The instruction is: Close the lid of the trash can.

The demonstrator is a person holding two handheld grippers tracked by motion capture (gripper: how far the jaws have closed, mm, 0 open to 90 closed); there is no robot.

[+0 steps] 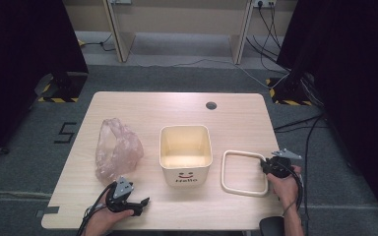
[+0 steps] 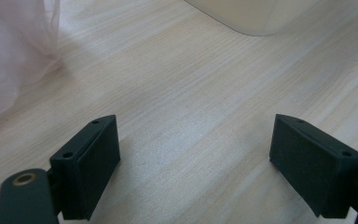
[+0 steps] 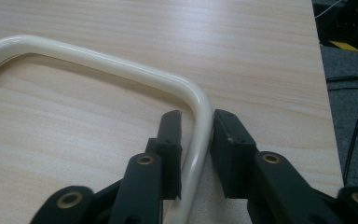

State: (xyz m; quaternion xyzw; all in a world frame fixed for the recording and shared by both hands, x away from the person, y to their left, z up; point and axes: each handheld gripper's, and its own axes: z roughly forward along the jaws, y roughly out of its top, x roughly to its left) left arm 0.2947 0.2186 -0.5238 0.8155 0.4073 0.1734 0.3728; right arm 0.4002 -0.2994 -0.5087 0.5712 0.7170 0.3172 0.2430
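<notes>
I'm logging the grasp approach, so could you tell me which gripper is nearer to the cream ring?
Right. The right gripper straddles the cream ring at its right side; the left gripper sits far off, beyond the bin.

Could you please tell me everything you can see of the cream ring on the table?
The ring is a glossy cream frame, a rounded square of thin tube that looks like plastic, open in the middle. It lies flat on the wooden table, right of the bin and apart from it. The right hand-held gripper straddles its right side near a corner, jaws close on either side of the tube.
</notes>
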